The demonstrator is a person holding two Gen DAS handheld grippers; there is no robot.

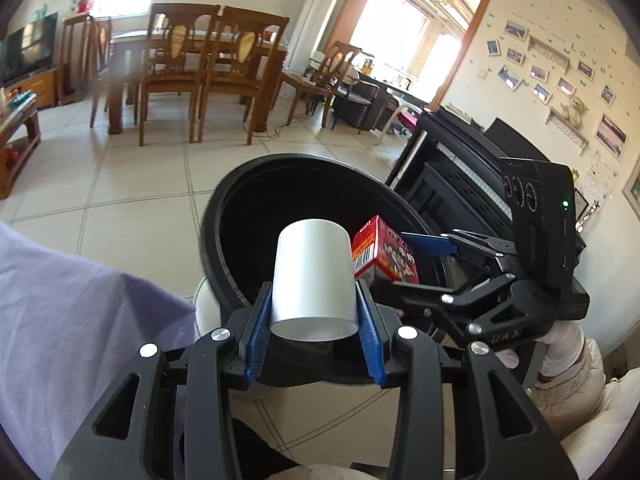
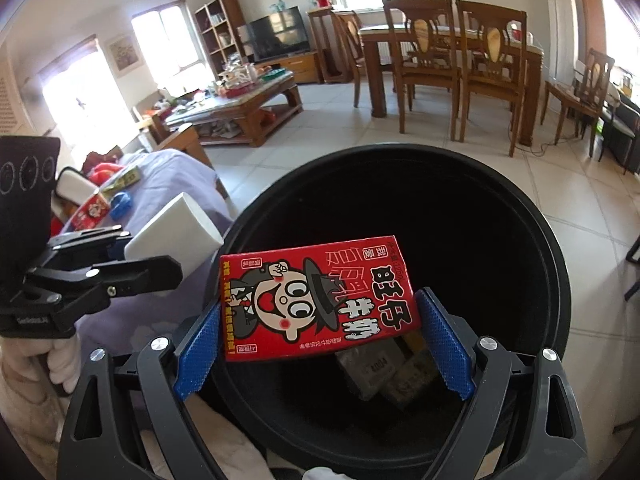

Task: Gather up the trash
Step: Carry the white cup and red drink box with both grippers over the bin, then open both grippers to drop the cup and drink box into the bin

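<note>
My left gripper (image 1: 314, 332) is shut on a white paper cup (image 1: 314, 276), held upside down over the near rim of the black trash bin (image 1: 224, 216). The red milk carton (image 2: 316, 302) hangs over the bin's opening (image 2: 560, 264) between the blue pads (image 2: 444, 350) of my right gripper (image 2: 320, 354); the pads stand a little apart from the carton's sides. In the left wrist view the carton (image 1: 384, 252) and right gripper (image 1: 436, 258) show to the right. In the right wrist view the cup (image 2: 176, 228) and left gripper (image 2: 132, 256) show at left. Scraps (image 2: 384, 368) lie inside the bin.
A purple-covered surface (image 2: 160, 184) at left holds another red carton (image 2: 90, 212) and a blue item (image 2: 120, 202). A wooden dining table with chairs (image 2: 452, 56), a cluttered coffee table (image 2: 236, 100) and a black piano (image 1: 460, 176) stand on the tiled floor.
</note>
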